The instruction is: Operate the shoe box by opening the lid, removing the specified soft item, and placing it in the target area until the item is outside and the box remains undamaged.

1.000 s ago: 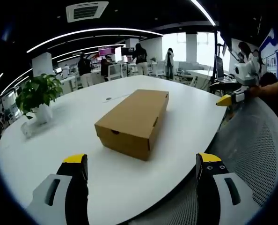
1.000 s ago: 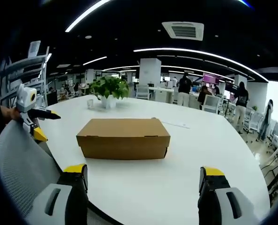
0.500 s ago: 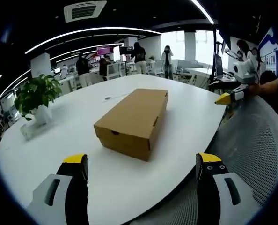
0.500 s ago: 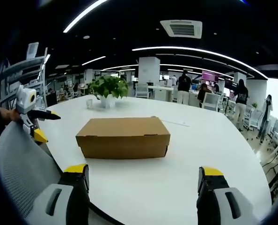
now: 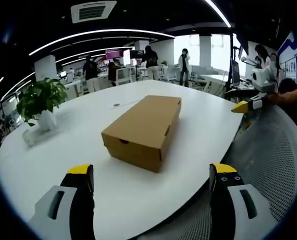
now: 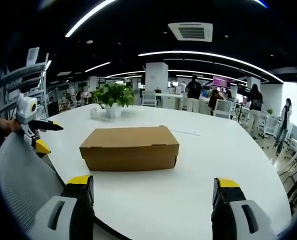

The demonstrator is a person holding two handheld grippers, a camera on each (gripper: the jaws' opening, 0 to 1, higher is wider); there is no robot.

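Cardboard shoe box [image 5: 143, 131] sits lid-down and closed near the middle of the white table [image 5: 88, 190], lying flat with nothing touching it. Left gripper [image 5: 151, 185] hangs short of the box, over the table's near edge, its yellow-tipped jaws spread wide and empty. Right gripper [image 6: 153, 197] faces the long side of the same box [image 6: 129, 148], also well short of it, jaws wide apart with nothing between them. Beyond the box stands a potted plant [image 6: 114, 98] on the table; a small clear object beside it may be a glass, though it is too small to tell. A mesh chair back [image 5: 273, 165] lies beside the table edge nearest the box.
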